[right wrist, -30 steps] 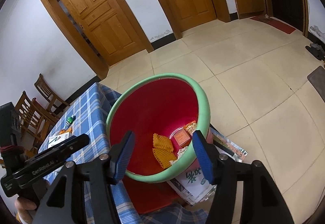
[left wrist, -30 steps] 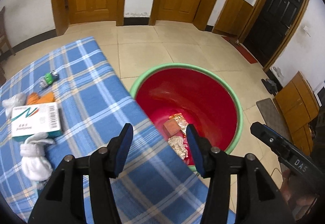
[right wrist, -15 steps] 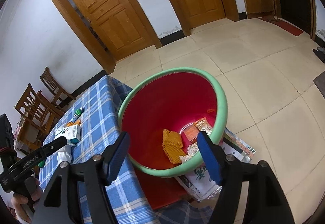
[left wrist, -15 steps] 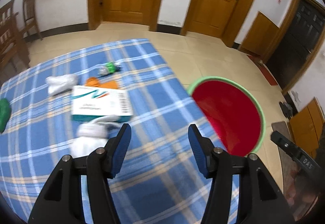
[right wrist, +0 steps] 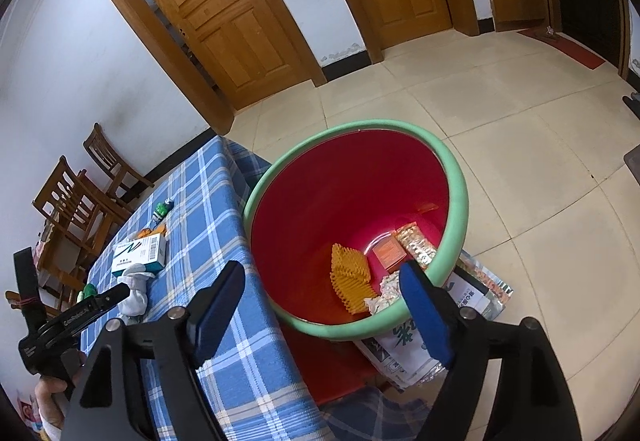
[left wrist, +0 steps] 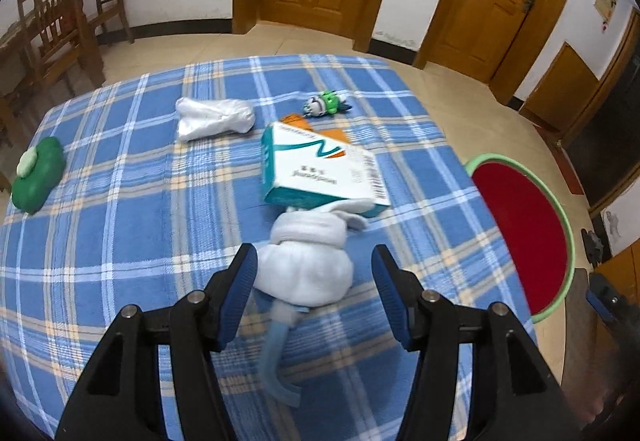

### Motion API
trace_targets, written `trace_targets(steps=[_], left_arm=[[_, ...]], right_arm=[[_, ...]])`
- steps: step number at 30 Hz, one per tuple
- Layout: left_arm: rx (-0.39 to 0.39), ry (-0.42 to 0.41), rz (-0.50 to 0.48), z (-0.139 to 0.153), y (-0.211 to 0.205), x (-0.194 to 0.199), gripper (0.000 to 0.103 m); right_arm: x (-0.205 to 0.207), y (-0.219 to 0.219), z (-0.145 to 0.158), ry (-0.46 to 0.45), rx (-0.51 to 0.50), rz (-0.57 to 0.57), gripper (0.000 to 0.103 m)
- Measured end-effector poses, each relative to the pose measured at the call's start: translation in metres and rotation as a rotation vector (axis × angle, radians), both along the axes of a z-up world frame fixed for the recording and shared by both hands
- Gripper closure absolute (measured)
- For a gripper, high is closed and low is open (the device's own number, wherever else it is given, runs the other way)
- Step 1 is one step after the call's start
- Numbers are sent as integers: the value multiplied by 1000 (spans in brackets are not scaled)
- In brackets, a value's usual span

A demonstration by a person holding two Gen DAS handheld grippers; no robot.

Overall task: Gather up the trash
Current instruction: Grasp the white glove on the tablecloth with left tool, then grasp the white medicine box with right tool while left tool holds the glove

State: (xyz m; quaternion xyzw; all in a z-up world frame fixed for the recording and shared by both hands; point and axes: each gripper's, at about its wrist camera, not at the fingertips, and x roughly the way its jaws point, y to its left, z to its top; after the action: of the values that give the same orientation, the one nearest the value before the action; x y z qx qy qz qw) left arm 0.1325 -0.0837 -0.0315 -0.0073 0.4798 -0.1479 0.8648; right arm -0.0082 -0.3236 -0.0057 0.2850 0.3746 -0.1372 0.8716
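— So where is the left gripper (left wrist: 314,291) just now?

— Low over the blue plaid tablecloth (left wrist: 140,201), jaws spread wide, with a white balled sock (left wrist: 306,265) lying between the blue pads (left wrist: 240,291). Whether either pad touches it, I cannot tell.

— What else is on that cloth?

— At twelve o'clock from the sock, touching it, a teal-and-white carton (left wrist: 320,169). Beyond that an orange packet (left wrist: 298,121) peeks out from under the carton, and a small green toy car (left wrist: 326,103) sits near it. A white crumpled bag (left wrist: 214,119) lies at eleven o'clock, and a green pouch (left wrist: 38,173) rests well apart at nine o'clock near the cloth's edge.

— And the trash?

— In the red bucket with a green rim (right wrist: 460,201), which stands on the floor just beside the table. Inside are an orange ridged piece (right wrist: 350,277), a small orange box (right wrist: 388,253) and foil wrappers (right wrist: 416,245).

— The right gripper (right wrist: 328,305)?

— Above the bucket's near rim, jaws spread, holding nothing. A printed bag (right wrist: 404,349) lies partly under the bucket.
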Motion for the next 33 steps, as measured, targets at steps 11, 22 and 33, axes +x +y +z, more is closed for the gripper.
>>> trace_targets(steps=[11, 22, 33], left_arm=[[27, 8, 14, -17, 1, 8, 44], [-53, -16, 30, -1, 22, 0, 67], [-126, -70, 127, 28, 67, -15, 67]], right_arm=[[3, 5, -3, 10, 4, 8, 12], [22, 29, 2, 18, -17, 78, 6], [61, 75, 10, 5, -33, 213, 0]])
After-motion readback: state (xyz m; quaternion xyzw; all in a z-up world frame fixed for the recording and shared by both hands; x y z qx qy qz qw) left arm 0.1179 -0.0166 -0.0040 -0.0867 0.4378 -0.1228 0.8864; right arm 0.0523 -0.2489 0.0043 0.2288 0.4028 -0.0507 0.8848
